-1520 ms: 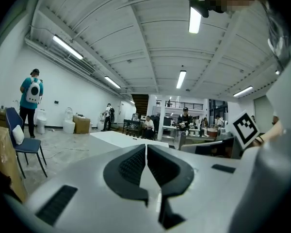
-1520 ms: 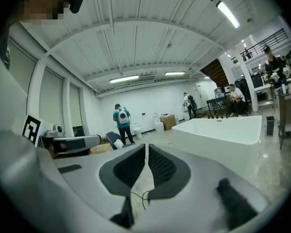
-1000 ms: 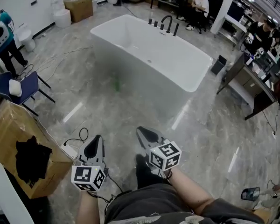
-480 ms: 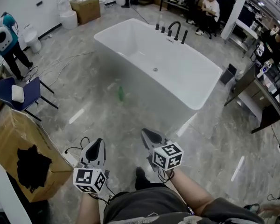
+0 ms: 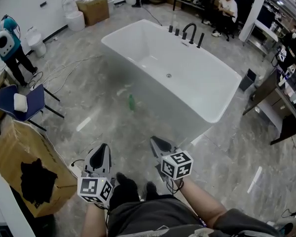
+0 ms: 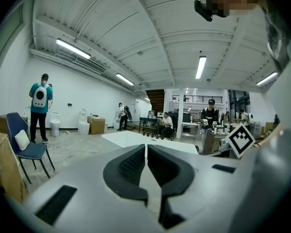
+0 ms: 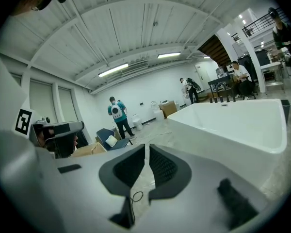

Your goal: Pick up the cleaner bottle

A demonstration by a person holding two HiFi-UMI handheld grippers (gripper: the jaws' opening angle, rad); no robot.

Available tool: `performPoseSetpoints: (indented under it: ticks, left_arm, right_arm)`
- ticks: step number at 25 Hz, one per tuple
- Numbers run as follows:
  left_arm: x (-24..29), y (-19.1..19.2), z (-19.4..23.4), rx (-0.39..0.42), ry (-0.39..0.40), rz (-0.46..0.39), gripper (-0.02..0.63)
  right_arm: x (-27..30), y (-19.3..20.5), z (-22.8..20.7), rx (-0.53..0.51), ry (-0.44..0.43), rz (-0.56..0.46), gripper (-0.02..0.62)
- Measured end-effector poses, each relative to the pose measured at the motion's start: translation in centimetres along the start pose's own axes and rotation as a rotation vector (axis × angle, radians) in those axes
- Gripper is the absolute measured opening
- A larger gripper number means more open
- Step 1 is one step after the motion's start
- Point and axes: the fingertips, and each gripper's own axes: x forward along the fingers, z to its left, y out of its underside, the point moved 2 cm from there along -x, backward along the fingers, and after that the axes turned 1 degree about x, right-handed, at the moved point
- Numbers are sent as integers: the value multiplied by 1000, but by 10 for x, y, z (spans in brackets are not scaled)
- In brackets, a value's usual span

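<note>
Both grippers low in the head view, close to the person's body, side by side but apart, pointing toward the bathtub (image 5: 160,107)

Left gripper (image 5: 101,150): jaws together, only a thin seam between the pads, nothing in them; same in the left gripper view (image 6: 146,150)

Right gripper (image 5: 156,142): jaws closed tight, empty; right gripper view (image 7: 146,153) shows the pads meeting with just floor behind

Cleaner bottle (image 5: 131,102): small green bottle on the grey marble floor (image 5: 103,112), just beside the long outer wall of the white bathtub, well ahead of both grippers and touched by neither. Too small and blurred to say if it stands upright

Dark tap (image 5: 190,31) and fittings on the far rim of the tub. Cardboard box (image 5: 19,152) with a black patch at the left, near the left gripper. Blue chair (image 5: 33,98) with a white cushion (image 5: 20,102) further left, a person in a teal top (image 5: 8,42) with a white backpack behind it. Seated person (image 5: 229,5) at a bench past the tub
</note>
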Motion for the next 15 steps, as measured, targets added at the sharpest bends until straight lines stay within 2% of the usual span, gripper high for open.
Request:
performPoseSetpoints:
  ticks: [6, 12, 15]
  left_arm:
    - [42, 9, 49, -39, 23, 2, 25]
    - [100, -4, 104, -25, 92, 11, 25]
    - [129, -8, 139, -43, 121, 19, 25]
  right_arm:
    - [44, -4, -9, -13, 43, 24, 35]
    - [106, -25, -25, 13, 143, 11, 35]
    - [145, -35, -27, 12, 172, 15, 35]
